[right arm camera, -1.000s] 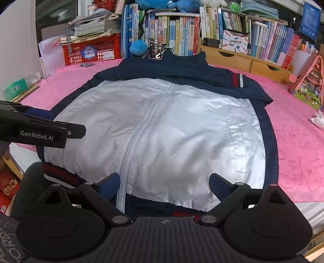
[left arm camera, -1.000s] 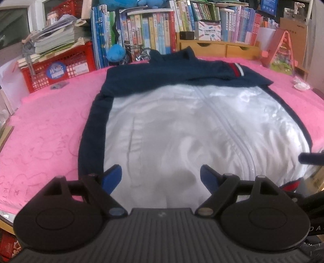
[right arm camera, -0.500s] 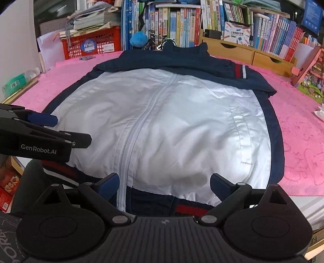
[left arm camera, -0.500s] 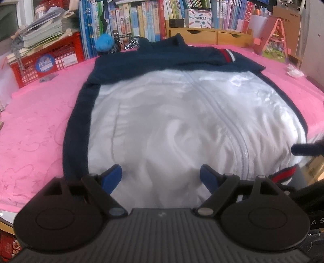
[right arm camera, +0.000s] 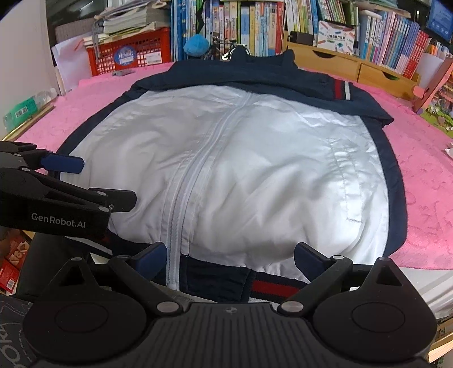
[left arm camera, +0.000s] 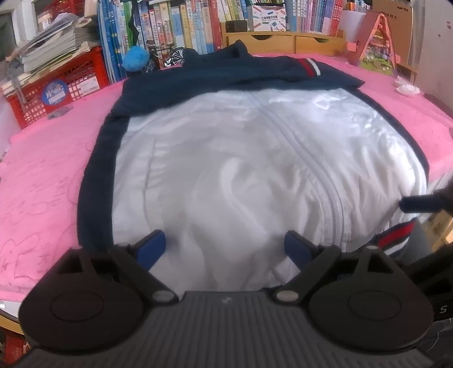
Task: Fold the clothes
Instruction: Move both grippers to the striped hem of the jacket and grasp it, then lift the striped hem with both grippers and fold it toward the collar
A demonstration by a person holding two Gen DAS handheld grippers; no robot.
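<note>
Across the desk, seen from the left wrist, a pink cloth [left arm camera: 42, 175] covers the top and a jacket [left arm camera: 254, 169] lies flat on it, its white lining up and its navy edge running down the desk's left side. The navy collar and a sleeve with a red-and-white stripe lie folded toward the far edge, in front of a row of books [left arm camera: 181, 25] and a red crate [left arm camera: 65, 85] at the far left corner. The left gripper [left arm camera: 223, 245] hangs over the jacket's hem at the near edge; its jaws are opening, spread wide, with white lining below them but nothing pinched between the blue pads [left arm camera: 151, 246]. A dark fingertip of the right gripper pokes in at the right.

From the right wrist, the same jacket [right arm camera: 254, 169] fills the desk, its zipper line running from collar to hem. The red, white and navy hem band hangs over the near edge. The right gripper [right arm camera: 229, 254] stands wide apart above that hem, gripping nothing. The left gripper [right arm camera: 73, 181] enters from the left, over the jacket's near left corner.
</note>
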